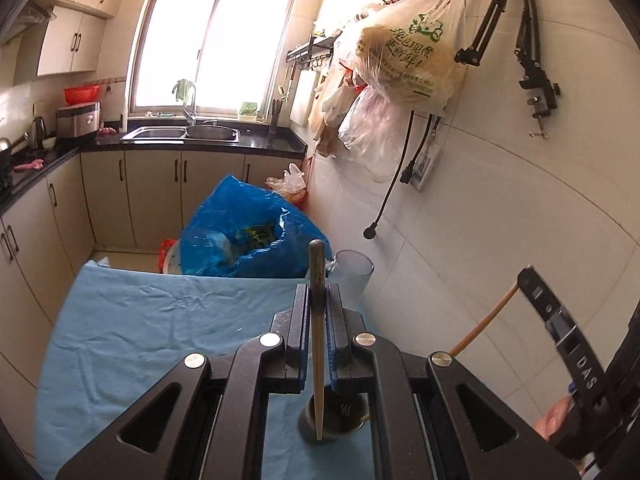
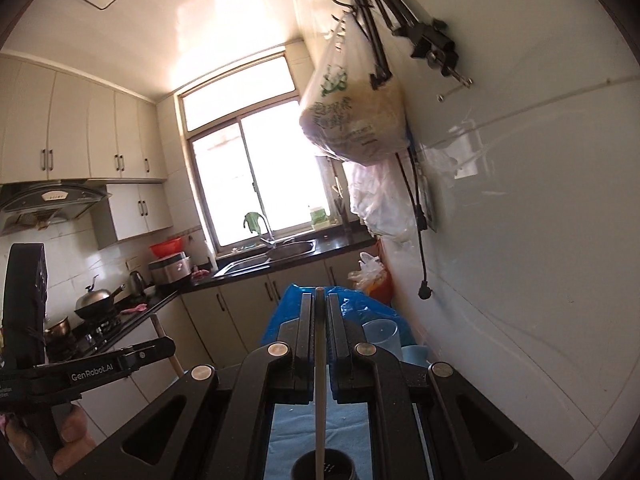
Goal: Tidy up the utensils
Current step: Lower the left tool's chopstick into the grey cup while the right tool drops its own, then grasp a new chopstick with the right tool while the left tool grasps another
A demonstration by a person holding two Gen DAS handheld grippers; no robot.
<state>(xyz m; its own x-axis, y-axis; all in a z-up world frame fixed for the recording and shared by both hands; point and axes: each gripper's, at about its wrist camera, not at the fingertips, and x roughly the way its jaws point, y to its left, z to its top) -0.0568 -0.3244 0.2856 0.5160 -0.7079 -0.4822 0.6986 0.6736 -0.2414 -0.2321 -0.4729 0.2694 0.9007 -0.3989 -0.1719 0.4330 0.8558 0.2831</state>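
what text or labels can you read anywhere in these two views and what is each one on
"GenRobot.AI": on the arm of the left hand-held gripper, seen in the right wrist view.
"DAS": on the black body of the right hand-held gripper, seen in the left wrist view.
Green Chinese print with a logo: on the hanging plastic bag, too blurred to read reliably.
Small card on the wall below the bags: too small to read.

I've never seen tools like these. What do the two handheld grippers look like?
Both the left gripper and right gripper are matte black linkage frames with silver round pivot caps. The left's finger pads are blue. White lettering marks their sides: "GenRobot.AI" on the left, "DAS" on the right.
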